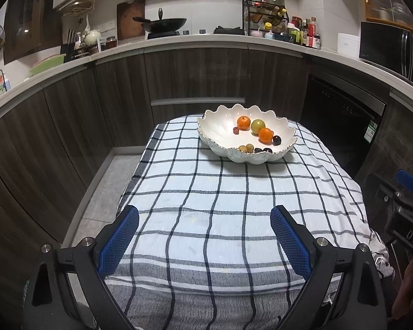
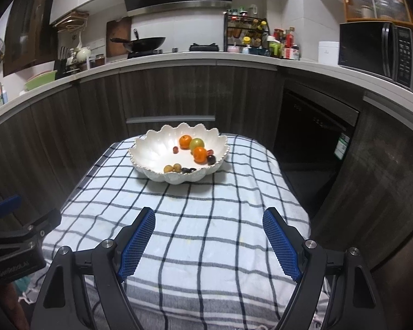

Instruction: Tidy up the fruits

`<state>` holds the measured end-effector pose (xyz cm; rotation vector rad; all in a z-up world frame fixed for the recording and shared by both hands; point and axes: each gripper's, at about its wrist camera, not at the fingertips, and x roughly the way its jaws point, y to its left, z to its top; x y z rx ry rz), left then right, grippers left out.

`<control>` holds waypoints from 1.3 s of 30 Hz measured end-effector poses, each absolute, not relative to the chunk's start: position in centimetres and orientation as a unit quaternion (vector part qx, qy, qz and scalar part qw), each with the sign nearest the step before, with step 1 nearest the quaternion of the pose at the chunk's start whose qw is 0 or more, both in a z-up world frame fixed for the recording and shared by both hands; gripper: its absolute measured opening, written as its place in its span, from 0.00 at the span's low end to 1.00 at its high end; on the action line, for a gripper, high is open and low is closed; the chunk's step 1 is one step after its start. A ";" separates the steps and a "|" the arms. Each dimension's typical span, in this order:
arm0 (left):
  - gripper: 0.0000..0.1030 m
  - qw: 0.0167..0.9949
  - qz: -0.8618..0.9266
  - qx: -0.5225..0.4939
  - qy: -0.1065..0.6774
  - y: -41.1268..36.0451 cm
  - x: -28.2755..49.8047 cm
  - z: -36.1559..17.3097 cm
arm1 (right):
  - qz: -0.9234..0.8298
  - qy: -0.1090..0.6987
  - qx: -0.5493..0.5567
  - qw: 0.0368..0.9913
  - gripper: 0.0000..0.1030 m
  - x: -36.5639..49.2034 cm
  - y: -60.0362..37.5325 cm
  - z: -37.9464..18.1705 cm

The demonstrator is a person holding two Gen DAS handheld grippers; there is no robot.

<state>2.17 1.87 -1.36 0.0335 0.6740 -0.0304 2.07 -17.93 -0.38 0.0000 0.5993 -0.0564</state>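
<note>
Both the left gripper (image 1: 204, 218) and right gripper (image 2: 208, 221) hang apart, holding nothing, over the near edge of the cloth (image 1: 206, 192). Fruits (image 1: 254, 130) sit in the bowl (image 1: 220, 126) by the far edge. Bumping its rim could tip it.

White scalloped bowl (image 1: 220, 134) with a gilt-beaded rim, upright on the far end of the checked-cloth bench (image 1: 206, 206). Inside, toward the right half: two oranges (image 1: 243, 123), a yellow-green round fruit (image 1: 258, 126) touching both and lying between them. Small red fruit (image 1: 236, 130) just left of the farther orange. Dark plum-like fruit (image 1: 277, 140) beside the nearer orange. Along the near wall, two tan round fruits (image 1: 246, 148) and two dark ones (image 1: 263, 150) in a row.
</note>
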 end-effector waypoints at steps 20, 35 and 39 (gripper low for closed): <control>0.95 0.952 -0.015 0.019 0.305 1.8 0.6 -0.1 | -0.037 0.275 0.004 0.961 0.79 0.3 -18.5 0.6; 0.95 0.952 -0.015 0.020 0.305 1.8 0.5 -0.1 | -0.037 0.275 0.006 0.961 0.79 0.2 -18.5 0.8; 0.95 0.952 -0.015 0.020 0.306 1.8 0.5 0.0 | -0.037 0.275 0.006 0.961 0.79 0.2 -18.5 0.7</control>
